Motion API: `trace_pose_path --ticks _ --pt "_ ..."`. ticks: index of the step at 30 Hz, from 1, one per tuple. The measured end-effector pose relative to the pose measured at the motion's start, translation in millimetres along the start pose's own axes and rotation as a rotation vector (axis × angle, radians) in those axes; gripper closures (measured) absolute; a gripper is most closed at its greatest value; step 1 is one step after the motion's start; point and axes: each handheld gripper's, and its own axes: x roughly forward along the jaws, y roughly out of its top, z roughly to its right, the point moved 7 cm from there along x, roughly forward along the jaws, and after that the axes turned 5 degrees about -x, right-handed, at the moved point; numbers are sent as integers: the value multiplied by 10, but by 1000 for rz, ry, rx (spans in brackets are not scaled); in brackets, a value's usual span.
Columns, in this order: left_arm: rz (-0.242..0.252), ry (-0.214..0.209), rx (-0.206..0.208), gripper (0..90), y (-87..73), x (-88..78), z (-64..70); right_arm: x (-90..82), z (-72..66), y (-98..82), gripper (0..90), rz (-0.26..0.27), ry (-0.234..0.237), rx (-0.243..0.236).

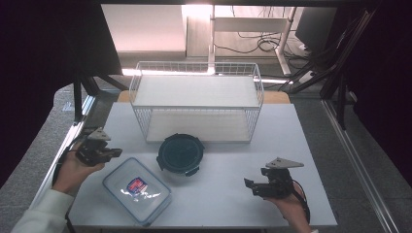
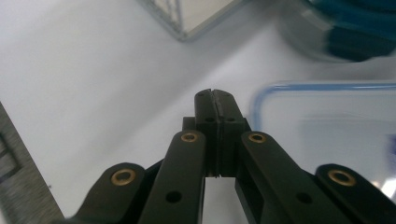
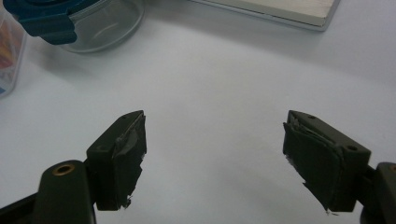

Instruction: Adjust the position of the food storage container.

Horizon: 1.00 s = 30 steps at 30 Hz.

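Observation:
A round glass container with a dark blue lid (image 1: 180, 153) (image 3: 70, 21) stands in the middle of the white table, just in front of the wire rack (image 1: 196, 101). A rectangular clear box with a blue-rimmed lid (image 1: 136, 190) (image 2: 327, 126) lies at the front left. My left gripper (image 1: 115, 153) (image 2: 215, 100) hovers left of that box, its jaws pressed together with nothing between them. Over bare table at the front right, my right gripper (image 1: 248, 185) (image 3: 215, 154) stands open and empty.
The wire rack has two white shelves and takes up the back of the table (image 1: 301, 145). Beyond the far edge are desk legs and cables on the floor. Dark frame posts stand at both sides.

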Motion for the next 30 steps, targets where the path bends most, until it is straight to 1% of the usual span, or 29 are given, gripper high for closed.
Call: trace_pose_path --ticks 3,5,6,8,9,10,11,12,13,14,15,16,17,18,19,20,22,23,24,25,27,28,29,30 --pt "17 -33 -17 899 -106 -143 83 7 0 -1 213 -1 2 -4" --pt "27 -54 -16 899 -190 -228 147 12 -4 0 213 -1 2 -5" --pt "27 -54 -16 899 -190 -228 147 12 -4 0 213 -1 2 -5" --pt "41 -77 -25 899 -271 -315 219 11 -14 3 213 -2 5 -1" --pt "46 -97 -30 899 -359 -384 301 10 -16 7 213 -1 6 -1" --pt "46 -97 -30 899 -359 -384 301 10 -16 7 213 -1 6 -1" --pt "33 -101 -7 899 -458 -433 404 12 -18 12 213 0 7 -2" --pt "33 -101 -7 899 -458 -433 404 14 -19 14 213 0 8 -3" --pt "33 -113 9 899 -558 -480 526 15 -20 15 213 1 9 -3" --pt "33 -113 9 899 -558 -480 526 15 -20 15 213 1 9 -3" --pt "27 -139 23 900 -662 -500 665 16 -19 17 213 1 11 -3" --pt "27 -139 23 900 -662 -500 665 16 -19 17 213 1 11 -3" --pt "6 -158 45 900 -781 -489 830 17 -13 27 212 2 8 3" --pt "6 -158 45 899 -781 -489 830 17 -13 27 212 2 8 3" --pt "-6 -179 62 900 -862 -466 970 14 -14 40 212 6 7 1" --pt "-6 -179 62 900 -862 -466 970 10 -18 43 212 7 8 -1" --pt "-20 -200 83 900 -949 -430 1141 8 -20 44 212 7 8 -3" --pt "-24 -209 95 900 -976 -419 1210 7 -17 43 212 8 7 -2" --pt "-24 -217 97 900 -992 -411 1260 8 -12 42 212 7 6 0" --pt "-35 -232 117 900 -1027 -380 1371 12 -6 39 213 7 6 2" --pt "-48 -241 134 900 -1051 -343 1452 18 -8 38 213 5 6 2" --pt "-48 -241 134 900 -1051 -343 1452 18 -8 38 213 5 6 2" --pt "-44 -290 131 900 -1053 -319 1534 22 -15 39 212 4 9 -1" --pt "-42 -305 129 900 -1053 -315 1566 24 -16 40 213 4 10 -2"
